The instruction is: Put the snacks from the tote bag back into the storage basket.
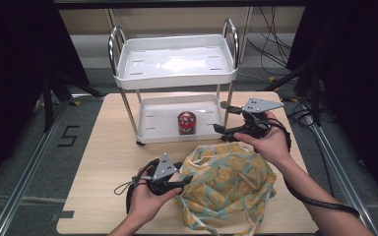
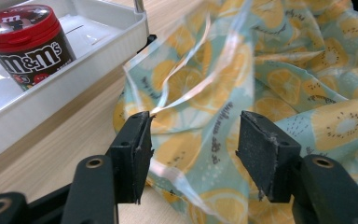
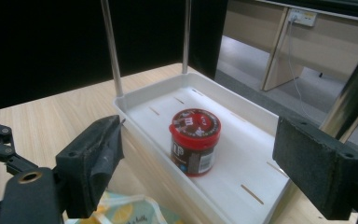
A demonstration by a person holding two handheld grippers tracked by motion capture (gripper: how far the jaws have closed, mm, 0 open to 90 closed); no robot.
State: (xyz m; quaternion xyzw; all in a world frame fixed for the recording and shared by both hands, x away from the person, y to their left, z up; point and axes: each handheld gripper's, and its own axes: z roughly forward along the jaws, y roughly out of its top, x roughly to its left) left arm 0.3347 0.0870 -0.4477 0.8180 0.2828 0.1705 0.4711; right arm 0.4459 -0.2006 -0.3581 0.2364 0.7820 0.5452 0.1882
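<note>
I see the white two-tier cart [image 1: 175, 73] standing at the table's far side, with the fruit-print bag [image 1: 229, 184] slumped in front of it. My left gripper [image 2: 193, 144] is released, jaws wide around the bag's clear rim edge without pinching it. I'd clamp that rim first to hold the mouth open. My right gripper [image 3: 200, 161] is also released, empty, aimed at the M&M's jar [image 3: 195, 141] upright on the cart's lower tray. I'd square the jaws on its sides below the red lid.

High view: above table [image 1: 103, 196], looking forward-down. Left gripper view: close on bag [image 2: 270, 93]. Right gripper view: close on jar [image 3: 195, 140]. All share jar, tray [image 1: 152, 129].
</note>
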